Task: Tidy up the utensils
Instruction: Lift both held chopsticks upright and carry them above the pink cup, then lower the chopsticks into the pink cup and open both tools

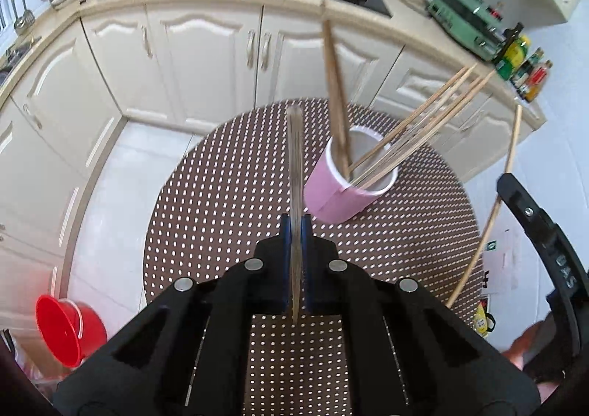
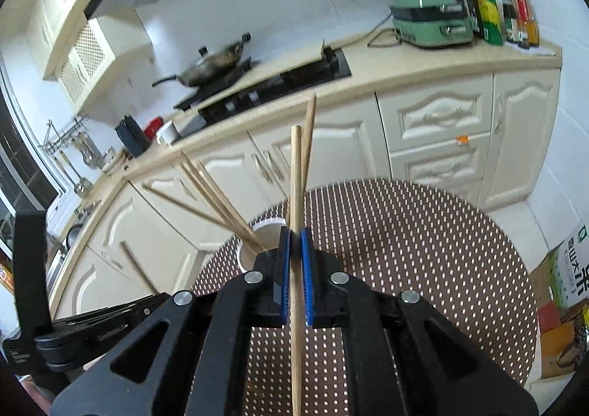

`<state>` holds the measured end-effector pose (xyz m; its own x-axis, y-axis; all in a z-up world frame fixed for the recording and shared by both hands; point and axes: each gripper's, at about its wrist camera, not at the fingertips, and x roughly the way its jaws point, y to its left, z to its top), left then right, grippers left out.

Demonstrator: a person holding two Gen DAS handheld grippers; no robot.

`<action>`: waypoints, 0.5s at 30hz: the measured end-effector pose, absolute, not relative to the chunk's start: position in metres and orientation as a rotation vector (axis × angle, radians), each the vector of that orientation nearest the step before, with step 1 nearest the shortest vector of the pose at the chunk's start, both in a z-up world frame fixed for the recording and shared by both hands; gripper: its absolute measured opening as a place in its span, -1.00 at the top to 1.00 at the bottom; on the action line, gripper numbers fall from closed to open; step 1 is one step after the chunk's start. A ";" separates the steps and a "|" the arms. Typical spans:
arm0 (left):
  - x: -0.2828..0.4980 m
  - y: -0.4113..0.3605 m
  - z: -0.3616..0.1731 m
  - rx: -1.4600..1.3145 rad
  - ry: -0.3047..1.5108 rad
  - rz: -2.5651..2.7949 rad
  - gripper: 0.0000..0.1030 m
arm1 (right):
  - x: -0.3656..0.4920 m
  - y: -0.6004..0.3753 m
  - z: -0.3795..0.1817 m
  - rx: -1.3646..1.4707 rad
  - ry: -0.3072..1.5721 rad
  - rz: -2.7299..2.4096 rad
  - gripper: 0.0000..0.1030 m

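Observation:
A pink cup (image 1: pixel 342 191) with a white inside stands on the round table's brown dotted mat (image 1: pixel 221 195) and holds several wooden chopsticks (image 1: pixel 423 121) that lean out to the right. My left gripper (image 1: pixel 295 224) is shut on a thin brownish chopstick (image 1: pixel 295 158), blurred and pointing up, held above the mat left of the cup. My right gripper (image 2: pixel 295 235) is shut on a pale wooden chopstick (image 2: pixel 295 176), held upright in front of the cup (image 2: pixel 265 232). Each gripper shows at the edge of the other's view: the right gripper (image 1: pixel 506 184), the left gripper (image 2: pixel 154 300).
Cream cabinets (image 2: pixel 434 129) and a counter with a hob (image 2: pixel 279 84), a wok, a green appliance (image 2: pixel 430 25) and bottles (image 2: pixel 489 11) run behind the table. A red bucket (image 1: pixel 70 331) sits on the floor at the left. Cardboard boxes (image 2: pixel 567 268) stand at the right.

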<state>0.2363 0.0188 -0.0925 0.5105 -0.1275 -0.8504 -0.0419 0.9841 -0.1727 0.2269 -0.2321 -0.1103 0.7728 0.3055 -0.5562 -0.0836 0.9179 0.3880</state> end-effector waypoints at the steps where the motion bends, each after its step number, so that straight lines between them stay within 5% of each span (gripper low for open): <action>1: 0.236 0.019 -0.087 -0.180 1.019 -0.060 0.89 | 0.228 -0.233 -0.106 0.357 0.643 0.220 0.90; 15: 0.242 0.004 -0.008 -0.061 0.879 -0.198 0.89 | 0.254 -0.233 -0.046 0.341 0.398 0.188 0.90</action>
